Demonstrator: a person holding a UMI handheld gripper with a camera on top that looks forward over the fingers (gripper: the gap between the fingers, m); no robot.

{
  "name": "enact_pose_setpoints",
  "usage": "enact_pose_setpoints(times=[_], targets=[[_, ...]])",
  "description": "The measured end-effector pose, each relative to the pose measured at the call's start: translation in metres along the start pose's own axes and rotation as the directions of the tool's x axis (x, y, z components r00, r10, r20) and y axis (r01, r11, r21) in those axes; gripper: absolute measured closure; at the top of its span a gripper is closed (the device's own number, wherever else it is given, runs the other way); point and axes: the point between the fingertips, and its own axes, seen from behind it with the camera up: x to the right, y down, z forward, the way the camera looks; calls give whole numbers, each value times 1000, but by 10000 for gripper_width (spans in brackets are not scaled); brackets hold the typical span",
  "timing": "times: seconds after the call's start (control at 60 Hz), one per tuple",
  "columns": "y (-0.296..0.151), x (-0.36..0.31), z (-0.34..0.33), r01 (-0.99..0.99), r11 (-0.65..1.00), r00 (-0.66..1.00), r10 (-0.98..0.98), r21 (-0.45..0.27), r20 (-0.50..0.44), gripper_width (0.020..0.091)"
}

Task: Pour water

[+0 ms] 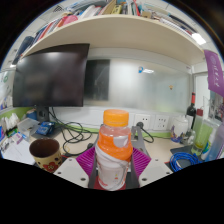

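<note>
We've got the bottle (pixel 113 150) with its orange cap right between the pink pads (pixel 87 160) of our hand-held gripper (pixel 113 163) — clamped on it from both sides, its base cut off below. Left of it, a brown cup (pixel 45 152) on the tabletop (pixel 70 170) — its contents hard to make out. Dark monitor (pixel 50 80) behind.

No lettering can be read: the label on the orange-capped bottle (pixel 113 150) shows only an unclear blur, as do the shelf's book spines (pixel 100 12).
</note>
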Motion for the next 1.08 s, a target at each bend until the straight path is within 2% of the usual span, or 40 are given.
enact_pose_setpoints(times=[0.083,0.1,0.133,0.167,0.3,0.5,0.667,0.833,1.083], targets=[[5,1,-2,-6,999,1000,6,-41,-4,509],[8,2,-3,-8,998,1000,7,-56,-6,469],[11,4,-6,-12,997,1000,11,-82,-15,327],[12,7,-13,-11,995,1000,9,-95,-26,232],[8,13,-62,-24,990,995,10,-139,-96,253],[-16,-26,-156,-192,952,976,161,-237,-144,252],[-57,-55,-212,-204,953,971,167,-224,-172,246],[-93,-85,-244,-186,967,973,156,-172,-172,247],[-108,-109,-275,-158,975,972,127,-156,-196,249]])
